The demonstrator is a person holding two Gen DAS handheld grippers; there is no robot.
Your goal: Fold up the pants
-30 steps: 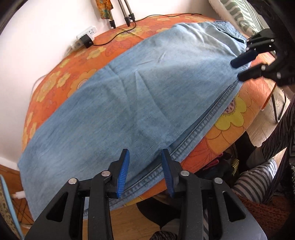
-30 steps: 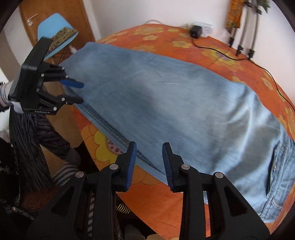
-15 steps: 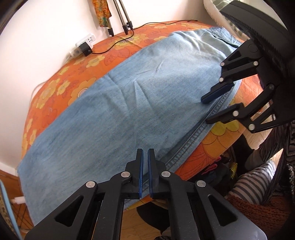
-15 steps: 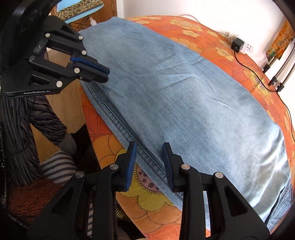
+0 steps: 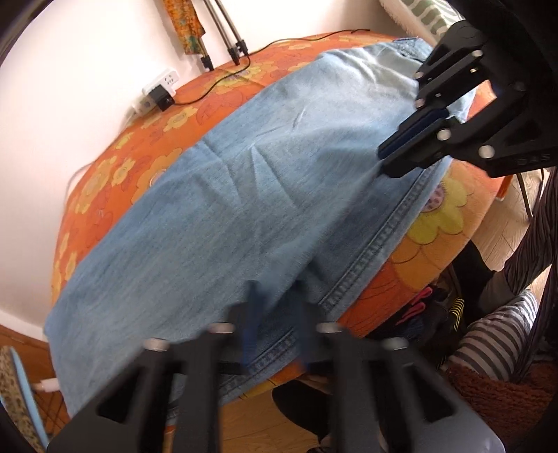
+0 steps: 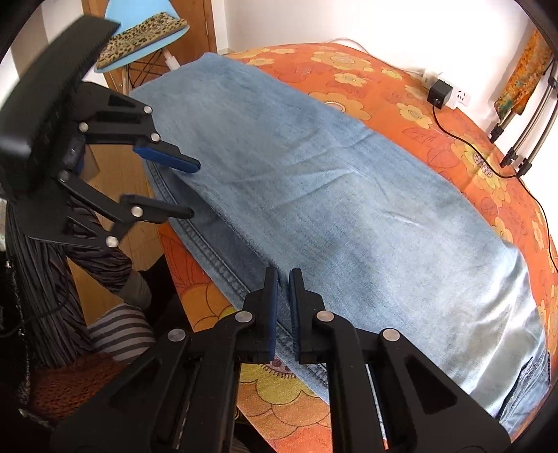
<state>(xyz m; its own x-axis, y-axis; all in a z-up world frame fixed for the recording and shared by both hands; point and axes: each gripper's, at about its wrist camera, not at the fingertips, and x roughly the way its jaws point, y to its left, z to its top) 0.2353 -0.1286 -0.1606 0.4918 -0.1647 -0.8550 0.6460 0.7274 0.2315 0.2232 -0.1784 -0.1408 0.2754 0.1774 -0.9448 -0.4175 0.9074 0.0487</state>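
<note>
Light blue denim pants [image 5: 279,191] [image 6: 348,209] lie flat along a round table covered by an orange flowered cloth [image 5: 436,223] [image 6: 383,90]. My left gripper [image 5: 277,296] [image 6: 191,188] is at the stitched near edge toward the leg end. It looks blurred, its jaws stand apart, and the seam lies between them unpressed. My right gripper [image 6: 284,275] [image 5: 382,158] is further along the same edge, toward the waist. Its jaws are shut, with the tips pinching the denim just inside the seam. A back pocket [image 6: 523,390] shows at the waist end.
A white power strip with a black charger [image 5: 160,94] [image 6: 443,94] and its cable lie at the table's far side by the wall, beside tripod legs [image 5: 226,52] [image 6: 516,146]. A blue chair with a leopard cushion [image 6: 139,31] stands beyond the leg end. A person's striped clothing [image 5: 495,334] [image 6: 118,331] is by the near edge.
The right gripper's jaws closed on the denim edge after it slid along the seam toward the left gripper. The left gripper's jaws, shut half a second ago, stand apart again.
</note>
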